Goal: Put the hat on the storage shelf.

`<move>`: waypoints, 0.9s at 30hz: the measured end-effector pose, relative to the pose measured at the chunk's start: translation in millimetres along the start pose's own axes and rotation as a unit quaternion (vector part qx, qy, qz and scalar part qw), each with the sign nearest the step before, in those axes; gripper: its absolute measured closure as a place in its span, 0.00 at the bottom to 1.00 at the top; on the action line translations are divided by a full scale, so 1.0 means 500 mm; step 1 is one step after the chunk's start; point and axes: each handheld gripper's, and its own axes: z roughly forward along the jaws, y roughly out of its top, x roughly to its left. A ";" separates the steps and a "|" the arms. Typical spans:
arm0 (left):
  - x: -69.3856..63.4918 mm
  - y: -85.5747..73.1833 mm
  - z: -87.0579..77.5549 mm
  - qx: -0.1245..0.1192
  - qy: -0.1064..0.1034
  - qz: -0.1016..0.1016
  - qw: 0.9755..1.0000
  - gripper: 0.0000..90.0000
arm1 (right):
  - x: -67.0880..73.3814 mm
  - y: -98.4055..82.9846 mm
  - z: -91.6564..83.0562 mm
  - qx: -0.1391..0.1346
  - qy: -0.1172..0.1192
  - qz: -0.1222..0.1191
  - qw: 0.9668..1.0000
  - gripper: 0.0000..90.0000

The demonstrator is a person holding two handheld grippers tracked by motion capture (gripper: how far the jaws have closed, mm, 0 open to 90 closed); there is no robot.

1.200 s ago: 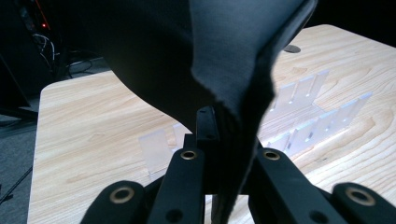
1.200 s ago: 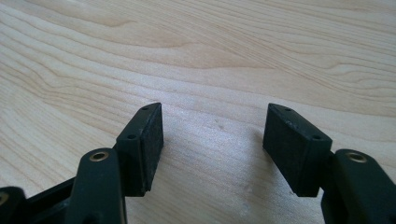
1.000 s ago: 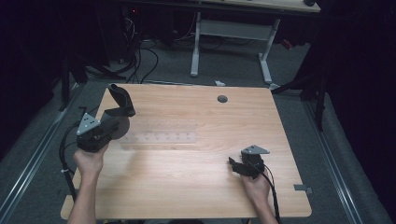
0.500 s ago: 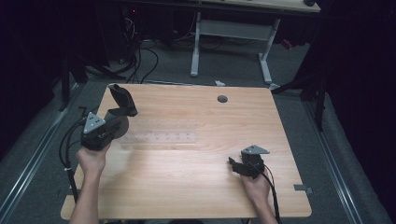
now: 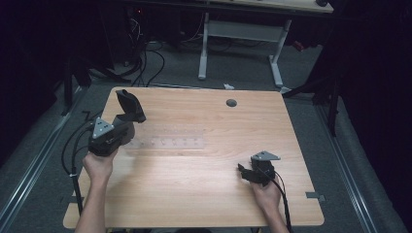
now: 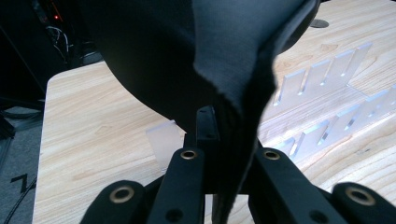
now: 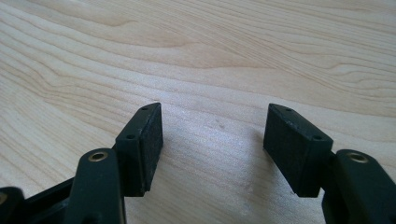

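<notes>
Holding the black cloth (image 5: pixel 130 105) clamped in your left gripper (image 5: pixel 127 118), you have it lifted above the clear slotted rack (image 5: pixel 171 143). Your right gripper (image 5: pixel 243 171) rests spread and empty on the table (image 5: pixel 204 194); placing the cloth looks undone.

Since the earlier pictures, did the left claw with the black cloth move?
Yes. In the high view the left claw, shut on the black cloth, has gone slightly right and toward the table's far edge, closer to the clear slotted rack, which stayed put.

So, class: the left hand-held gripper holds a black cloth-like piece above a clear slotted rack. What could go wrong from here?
1. The left hand-held gripper pinches the black piece near one edge, so it might slip or swing.
2. The piece blocks much of the left gripper view, so lining it up with the clear slotted rack may be hard.
3. The open right hand-held gripper isn't steadying the rack, which could shift.
</notes>
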 end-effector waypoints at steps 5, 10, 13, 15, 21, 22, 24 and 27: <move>0.004 -0.022 0.005 0.013 0.008 0.008 1.000 0.95 | 0.000 0.000 0.000 0.000 0.000 -0.001 1.000 0.42; 0.006 -0.029 0.004 0.008 0.008 -0.001 1.000 0.95 | 0.000 0.000 0.000 0.000 0.001 0.000 1.000 0.42; 0.010 -0.032 0.002 0.010 0.005 -0.015 1.000 0.92 | 0.001 0.000 0.000 0.000 0.001 0.000 1.000 0.42; 0.013 -0.034 0.001 0.014 0.007 -0.019 1.000 0.88 | 0.001 0.000 0.000 0.000 0.001 -0.001 1.000 0.42; 0.022 -0.029 -0.006 0.013 0.021 -0.040 0.999 0.80 | 0.001 0.000 0.000 0.000 0.002 -0.002 1.000 0.42; 0.022 -0.028 -0.007 0.013 0.026 -0.046 0.999 0.74 | 0.001 0.000 0.000 0.000 0.002 -0.001 1.000 0.42; 0.022 -0.028 -0.008 0.019 0.036 -0.047 0.998 0.64 | 0.001 0.000 0.000 0.000 0.002 -0.001 1.000 0.42; 0.022 -0.026 -0.009 0.023 0.046 -0.049 0.997 0.52 | 0.001 0.000 0.000 0.000 0.002 -0.001 1.000 0.42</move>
